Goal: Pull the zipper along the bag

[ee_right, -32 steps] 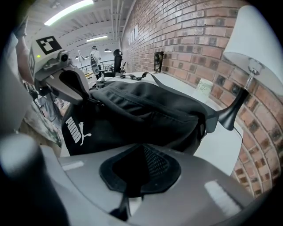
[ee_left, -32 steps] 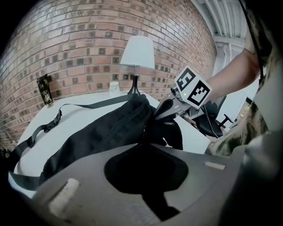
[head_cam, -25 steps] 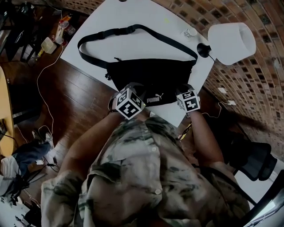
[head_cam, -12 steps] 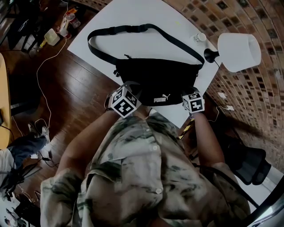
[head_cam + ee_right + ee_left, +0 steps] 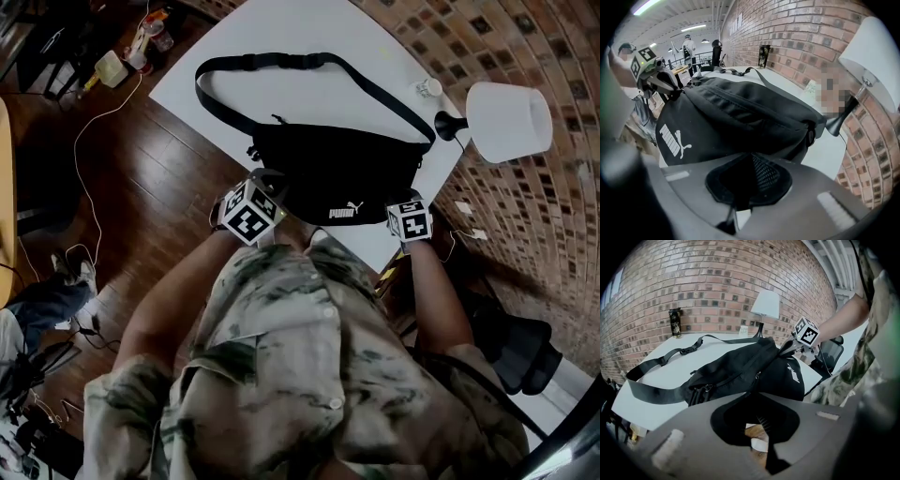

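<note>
Table (image 5: 281,28) near edge: bag (image 5: 337,173); lamp (image 5: 506,122) rt corner.

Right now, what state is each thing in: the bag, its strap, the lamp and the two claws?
Bag: lying on the white table; how far it is zipped is unclear.
Strap: clipped together, looped on the table.
Lamp: standing upright.
Left claw: shut on the zipper pull.
Right claw: shut on the bag's end.
</note>
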The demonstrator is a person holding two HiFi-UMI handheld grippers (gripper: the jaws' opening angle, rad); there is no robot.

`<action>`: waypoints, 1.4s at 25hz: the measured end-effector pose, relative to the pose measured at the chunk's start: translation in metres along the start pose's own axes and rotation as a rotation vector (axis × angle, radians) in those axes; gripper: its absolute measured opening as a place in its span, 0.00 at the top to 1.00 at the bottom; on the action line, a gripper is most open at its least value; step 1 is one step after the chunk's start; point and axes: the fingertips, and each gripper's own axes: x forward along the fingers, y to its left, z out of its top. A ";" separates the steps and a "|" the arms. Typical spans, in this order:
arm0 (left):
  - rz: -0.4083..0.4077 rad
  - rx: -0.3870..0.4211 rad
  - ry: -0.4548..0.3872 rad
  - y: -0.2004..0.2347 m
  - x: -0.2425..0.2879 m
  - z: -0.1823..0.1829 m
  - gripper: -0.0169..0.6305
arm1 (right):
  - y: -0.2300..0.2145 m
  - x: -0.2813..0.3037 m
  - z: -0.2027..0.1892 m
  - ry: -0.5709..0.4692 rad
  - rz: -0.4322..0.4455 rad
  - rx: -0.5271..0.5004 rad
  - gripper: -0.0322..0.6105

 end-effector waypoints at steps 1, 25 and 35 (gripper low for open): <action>0.002 0.000 0.000 0.002 -0.001 -0.002 0.94 | 0.000 0.000 0.000 -0.001 -0.011 -0.011 0.94; 0.377 -0.146 -0.446 -0.203 -0.170 0.010 0.90 | 0.094 -0.207 -0.113 -0.507 0.086 -0.118 0.83; 0.237 -0.137 -0.499 -0.467 -0.228 0.008 0.91 | 0.187 -0.370 -0.257 -0.648 0.250 -0.097 0.85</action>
